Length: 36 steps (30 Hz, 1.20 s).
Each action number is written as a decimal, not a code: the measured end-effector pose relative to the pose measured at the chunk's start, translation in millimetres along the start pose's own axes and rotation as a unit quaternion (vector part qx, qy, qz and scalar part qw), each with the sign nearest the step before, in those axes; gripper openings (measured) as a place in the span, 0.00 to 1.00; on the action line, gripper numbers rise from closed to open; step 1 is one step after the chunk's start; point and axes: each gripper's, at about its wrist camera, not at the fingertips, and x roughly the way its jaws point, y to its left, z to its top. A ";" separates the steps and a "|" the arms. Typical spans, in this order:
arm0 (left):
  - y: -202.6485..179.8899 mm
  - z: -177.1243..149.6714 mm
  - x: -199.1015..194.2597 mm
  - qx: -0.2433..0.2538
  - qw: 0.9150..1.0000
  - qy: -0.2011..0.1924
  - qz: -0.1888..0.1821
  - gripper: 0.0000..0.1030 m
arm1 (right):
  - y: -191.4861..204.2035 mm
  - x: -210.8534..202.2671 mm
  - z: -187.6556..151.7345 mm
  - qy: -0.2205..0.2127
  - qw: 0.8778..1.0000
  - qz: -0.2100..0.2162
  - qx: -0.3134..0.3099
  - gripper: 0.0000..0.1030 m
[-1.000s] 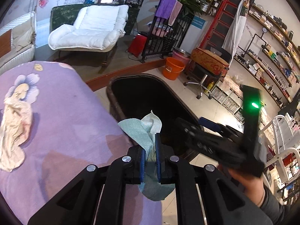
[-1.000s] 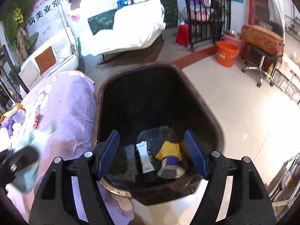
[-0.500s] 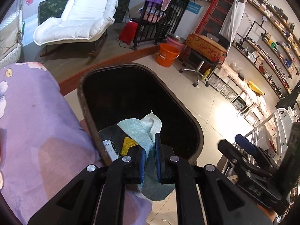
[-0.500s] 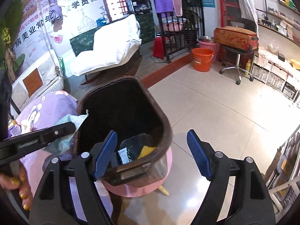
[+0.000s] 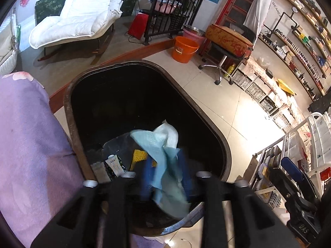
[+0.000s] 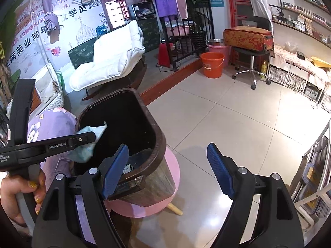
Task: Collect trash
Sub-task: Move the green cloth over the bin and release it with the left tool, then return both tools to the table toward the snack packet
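A crumpled pale blue tissue hangs over the open dark bin. It sits between the fingers of my left gripper, whose jaws are opening; the blurred blue pads stand apart from the tissue. The bin's bottom holds a white tube, a yellow net and clear plastic. In the right wrist view the left gripper reaches over the bin's rim with the tissue. My right gripper hangs to the right of the bin, jaws opening wide, nothing between them.
The purple bed cover borders the bin's left side. The bin stands on a pink stool. An orange bucket, a wheeled stool and a white lounge chair stand further off on the tiled floor. A white rack is at the right.
My left gripper moved from over the bed to over the bin, and its jaws parted, loosening the tissue. The right gripper swung to the right, off the bin's mouth.
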 end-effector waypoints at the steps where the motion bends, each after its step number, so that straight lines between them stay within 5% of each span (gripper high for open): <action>1: -1.0 0.2 -0.4 0.001 1.000 -0.005 0.003 0.59 | -0.7 -0.3 -0.1 -0.001 1.000 -0.001 0.002 0.79; 4: -4.6 -1.1 -3.6 0.015 1.000 -0.020 0.015 0.70 | -7.0 -2.1 -1.5 -0.005 1.000 -0.007 0.011 0.82; 20: -5.9 -17.6 -46.0 0.027 0.996 -0.078 0.042 0.80 | -1.9 -2.2 1.3 -0.006 1.000 0.004 0.020 0.84; 36: 50.4 -71.7 -123.0 -0.032 0.982 -0.145 0.113 0.81 | 89.1 0.1 -13.0 0.028 0.992 0.099 -0.077 0.84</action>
